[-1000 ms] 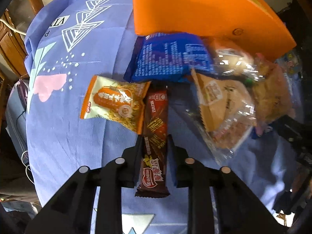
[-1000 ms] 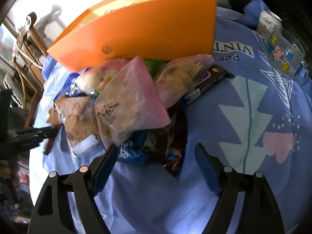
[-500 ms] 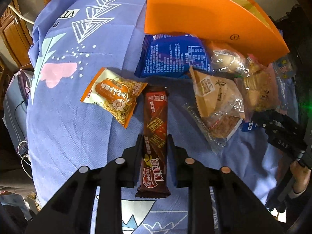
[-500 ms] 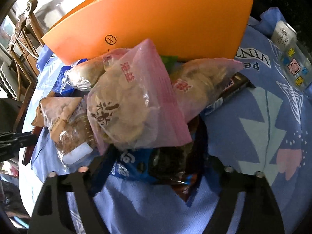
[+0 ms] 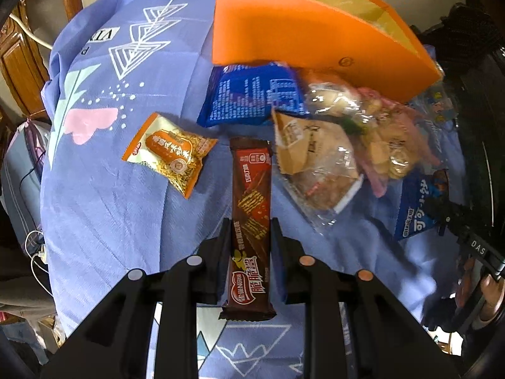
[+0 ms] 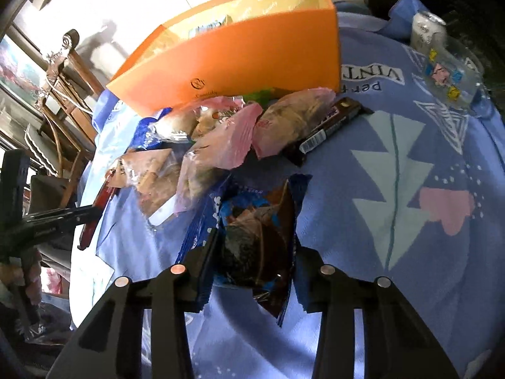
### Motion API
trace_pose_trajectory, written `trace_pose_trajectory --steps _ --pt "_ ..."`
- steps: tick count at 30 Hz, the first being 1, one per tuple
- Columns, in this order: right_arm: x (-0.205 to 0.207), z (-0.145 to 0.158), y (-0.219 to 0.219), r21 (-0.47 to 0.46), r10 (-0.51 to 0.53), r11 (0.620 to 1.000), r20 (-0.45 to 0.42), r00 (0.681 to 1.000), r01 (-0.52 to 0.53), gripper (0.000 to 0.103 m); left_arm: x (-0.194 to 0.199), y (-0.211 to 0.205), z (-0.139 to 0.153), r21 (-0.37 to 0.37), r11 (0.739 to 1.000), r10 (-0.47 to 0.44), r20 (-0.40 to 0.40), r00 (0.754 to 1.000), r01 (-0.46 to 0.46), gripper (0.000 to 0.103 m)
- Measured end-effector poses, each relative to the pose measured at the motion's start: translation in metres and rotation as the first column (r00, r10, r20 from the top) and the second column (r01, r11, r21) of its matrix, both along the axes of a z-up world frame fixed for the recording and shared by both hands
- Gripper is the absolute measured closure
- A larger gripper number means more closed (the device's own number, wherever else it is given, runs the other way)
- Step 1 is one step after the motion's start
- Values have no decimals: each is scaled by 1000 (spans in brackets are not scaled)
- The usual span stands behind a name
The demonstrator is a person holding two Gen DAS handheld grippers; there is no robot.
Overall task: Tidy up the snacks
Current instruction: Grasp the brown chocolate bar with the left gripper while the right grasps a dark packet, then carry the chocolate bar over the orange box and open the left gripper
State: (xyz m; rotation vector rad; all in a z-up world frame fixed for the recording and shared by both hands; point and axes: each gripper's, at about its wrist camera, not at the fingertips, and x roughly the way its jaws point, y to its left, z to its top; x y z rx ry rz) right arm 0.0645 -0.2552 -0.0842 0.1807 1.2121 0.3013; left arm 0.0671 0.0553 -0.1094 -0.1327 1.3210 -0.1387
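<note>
1. My left gripper (image 5: 251,240) is clamped on the brown wafer bar (image 5: 251,189), pads pressing its 2 long edges near mid-length.
2. The bar's long axis runs along my fingers: the logo end lies toward my wrist, the far end points toward the orange box (image 5: 300,31). It appears lifted clear of the blue tablecloth (image 5: 104,208).
3. My right gripper (image 6: 255,252) is closing its jaws around a blue-and-brown snack packet (image 6: 262,237); the packet lies between the pads, which seem to be pinching its sides.
4. That packet's long axis also lies roughly along my fingers, its torn-looking corner toward my wrist.
5. Beyond the jaws, loose snacks lie on the cloth: an orange noodle packet (image 5: 169,154), a dark blue bag (image 5: 252,94), clear and pink biscuit bags (image 6: 221,145) and a dark bar (image 6: 331,123), heaped in front of the box.
6. Progress, as judged: early. The box shows a few items inside; most snacks wait outside, and 2 are in my grip.
</note>
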Motion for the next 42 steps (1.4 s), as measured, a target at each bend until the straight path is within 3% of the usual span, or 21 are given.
trace_pose_trajectory --steps 14,22,29,33,39,42 --pt "-8 60 -12 44 -25 999 124 992 20 61 -8 -22 54 10 999 -49 84 995 48 80" --pt "12 94 -14 62 -36 998 213 976 23 61 21 -40 91 27 995 -102 156 982 99 80" --pt "68 129 -11 78 -54 996 301 952 32 61 81 -50 119 34 993 -117 206 972 112 80" --pt "105 132 -10 85 -84 995 311 946 61 61 127 -55 122 43 994 -109 209 972 102 80" --pt "171 113 -5 97 -136 989 275 952 114 60 193 -60 105 53 996 -86 184 979 78 80" --pt "193 92 1 94 -166 985 228 960 148 53 217 -62 91 48 997 -69 168 983 62 79"
